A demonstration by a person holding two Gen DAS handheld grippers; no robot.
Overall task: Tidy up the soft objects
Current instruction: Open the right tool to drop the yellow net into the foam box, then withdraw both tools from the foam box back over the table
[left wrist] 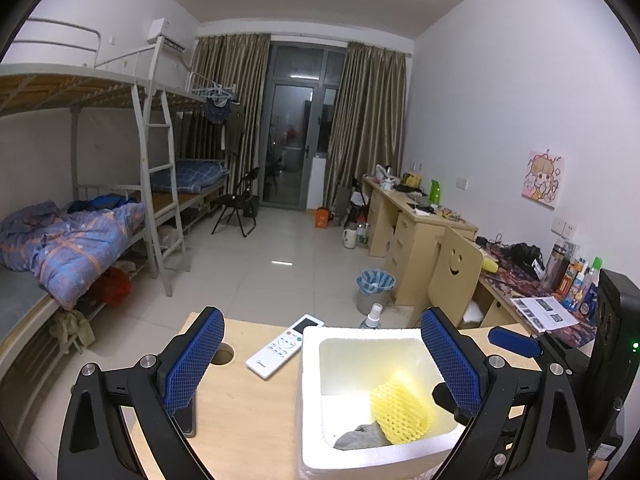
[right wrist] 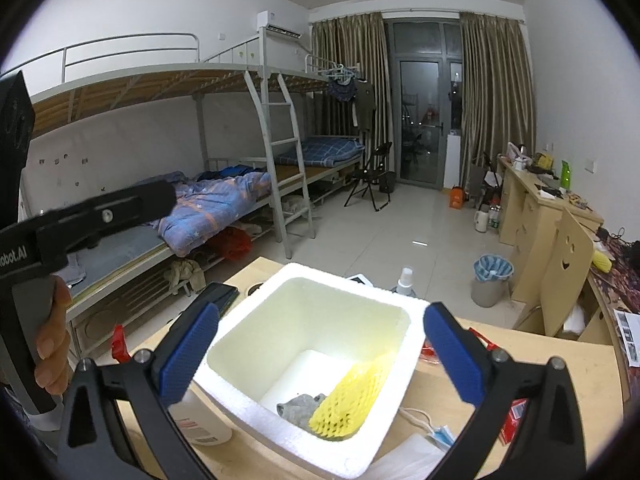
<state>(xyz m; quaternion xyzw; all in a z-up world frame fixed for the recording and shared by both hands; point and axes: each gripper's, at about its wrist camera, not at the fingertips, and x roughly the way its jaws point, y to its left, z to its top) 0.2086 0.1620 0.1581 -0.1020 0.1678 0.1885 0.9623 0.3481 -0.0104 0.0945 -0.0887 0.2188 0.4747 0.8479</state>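
While both grippers, the left gripper and the right gripper, hang wide open and hold nothing, the yellow foam net sleeve and the grey crumpled cloth already lie inside the white foam box on the tabletop. Near the tabletop's right edge, a blue face mask looks left to put away.

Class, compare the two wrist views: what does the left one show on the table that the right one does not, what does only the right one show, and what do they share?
Only the left wrist view shows most of the white remote beside the foam box.

Only the right wrist view shows a face mask, a white bottle beside the foam box, and a hand holding the other gripper's handle.

Both show the yellow foam net and grey cloth inside the box, and the spray bottle behind it.
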